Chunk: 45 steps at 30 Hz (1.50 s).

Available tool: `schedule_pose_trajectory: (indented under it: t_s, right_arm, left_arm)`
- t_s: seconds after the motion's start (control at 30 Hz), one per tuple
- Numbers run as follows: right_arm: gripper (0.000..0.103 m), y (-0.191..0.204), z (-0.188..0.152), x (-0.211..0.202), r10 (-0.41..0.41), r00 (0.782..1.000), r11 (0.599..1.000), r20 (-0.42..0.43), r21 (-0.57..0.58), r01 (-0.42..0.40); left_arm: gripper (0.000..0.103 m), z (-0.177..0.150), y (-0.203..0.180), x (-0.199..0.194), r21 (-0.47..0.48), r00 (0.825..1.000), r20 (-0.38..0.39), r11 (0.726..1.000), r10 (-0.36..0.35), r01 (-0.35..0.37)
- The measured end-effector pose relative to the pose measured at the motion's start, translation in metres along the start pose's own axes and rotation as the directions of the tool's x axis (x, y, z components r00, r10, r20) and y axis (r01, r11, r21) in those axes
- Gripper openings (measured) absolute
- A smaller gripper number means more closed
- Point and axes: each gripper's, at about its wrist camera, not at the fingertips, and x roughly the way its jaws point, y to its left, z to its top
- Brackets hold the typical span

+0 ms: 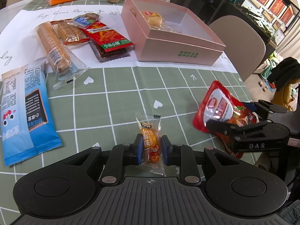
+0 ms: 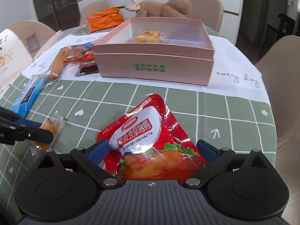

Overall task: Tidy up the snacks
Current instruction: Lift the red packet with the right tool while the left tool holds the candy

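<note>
Both grippers sit low over the near edge of the table (image 1: 131, 86), each lined up on its own snack, which suggests the packets are meant to go one at a time into the pink box (image 1: 180, 50) that stands open further in, toward the far side. The left gripper (image 1: 151, 148) is drawn in narrow, its blue pads (image 1: 138, 148) against the sides of a small orange twist-snack packet (image 1: 151, 142); I judge it to be gripping the packet, which lies on the cloth near the front edge. The right gripper (image 2: 152, 150) stands wide, its blue pads (image 2: 99, 149) to either side of a red roast-duck pouch (image 2: 148, 136) without clearly pressing on it, so I read it as straddling the pouch rather than holding it; the pouch rests tilted, its far corner toward the box. The box already holds one yellow wrapped cake (image 1: 152, 17), a likely sign that sorting has begun. The remaining snacks, a biscuit roll (image 1: 53, 46), a red chilli strip packet (image 1: 106, 37) and a long blue bag (image 1: 28, 108), lie along the left edge of the table. The left view shows these clearly and sees the right gripper from the side; the right view shows the pouch's printed front, the box's near wall with green lettering, and a stuffed toy (image 2: 163, 5) beyond the far edge.
</note>
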Motion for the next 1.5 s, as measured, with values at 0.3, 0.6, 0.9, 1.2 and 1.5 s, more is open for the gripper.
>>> schedule_pose_trajectory:
  t_s: [0.3, 0.6, 0.9, 1.2, 1.5]
  right_arm:
    - [0.096, -0.004, -0.001, -0.035, 0.07, 0.996, 0.994, 0.047, -0.084, -0.066]
    - [0.096, 0.024, -0.01, -0.024, 0.027, 0.999, 0.94, 0.023, -0.341, -0.018]
    - [0.096, 0.016, 0.004, -0.01, 0.007, 0.999, 0.96, 0.045, -0.279, 0.006]
    - [0.096, -0.005, -0.011, -0.054, 0.025, 1.0, 0.921, 0.006, -0.39, -0.02]
    - [0.095, 0.008, -0.001, -0.007, -0.026, 0.999, 0.925, 0.035, -0.378, 0.037]
  left_arm:
    - [0.025, -0.001, 0.002, 0.001, -0.005, 1.0, 0.003, 1.0, -0.003, 0.003]
    - [0.025, -0.001, 0.001, 0.001, -0.005, 1.0, 0.005, 1.0, -0.004, 0.004]
    - [0.025, 0.004, 0.004, 0.002, -0.006, 1.0, -0.02, 1.0, -0.015, 0.015]
    - [0.025, 0.016, 0.002, 0.009, 0.002, 0.999, -0.041, 1.0, -0.019, 0.019]
    - [0.025, 0.014, 0.0, 0.009, 0.017, 0.999, -0.043, 1.0, -0.023, 0.024]
